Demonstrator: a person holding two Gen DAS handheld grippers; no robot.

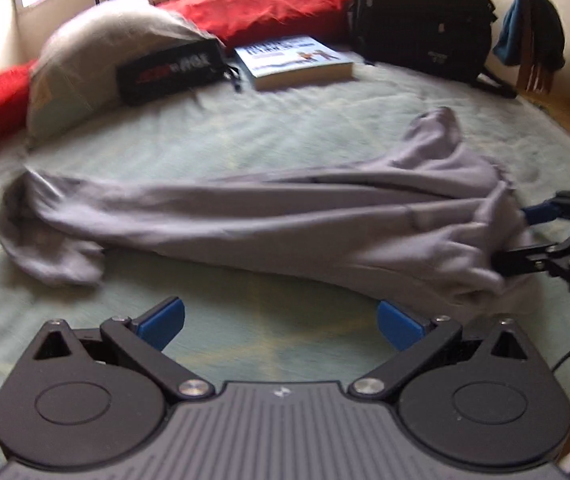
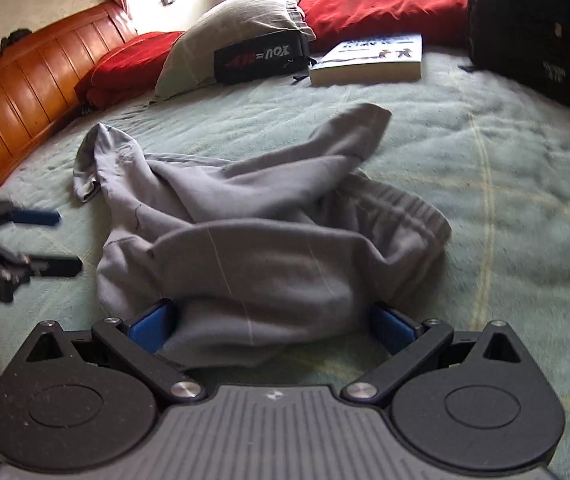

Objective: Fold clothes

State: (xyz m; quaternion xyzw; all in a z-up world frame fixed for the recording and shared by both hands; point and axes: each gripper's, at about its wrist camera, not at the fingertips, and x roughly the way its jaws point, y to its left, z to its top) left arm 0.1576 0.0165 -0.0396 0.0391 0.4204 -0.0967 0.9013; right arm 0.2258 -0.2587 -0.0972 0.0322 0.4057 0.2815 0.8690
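My right claw [image 2: 273,328] is spread wide, and the near end of the grey sweatpants [image 2: 245,248] bulges in between its blue pads [image 2: 151,326]; the cloth lies against both pads, but the jaws are not pinched shut on it. The pants sit in a rumpled heap on the pale green bed cover [image 2: 505,200] straight ahead of this claw, with one leg running away ahead and to the right and the other bunched off to the left. My left claw [image 1: 281,326] is also released and grasps nothing; only bare cover lies between its pads. From that side the sweatpants [image 1: 265,220] stretch across just ahead of it, from left to right, and the right end of the cloth reaches my right claw [image 1: 525,240], which enters from the right edge. In the right wrist view my left claw [image 2: 65,240] shows at the left edge, a little apart from the heap, its fingers parted. Well beyond the pants, at the far side of the bed, lie a grey pillow [image 2: 237,28], a black pouch with lettering [image 2: 257,58] leaning on it, a paperback book [image 2: 369,60] just to the right of the pouch, red cushions [image 2: 385,8] behind, and a black backpack [image 1: 421,16] at far right. A wooden headboard [image 2: 25,92] runs along the far left.
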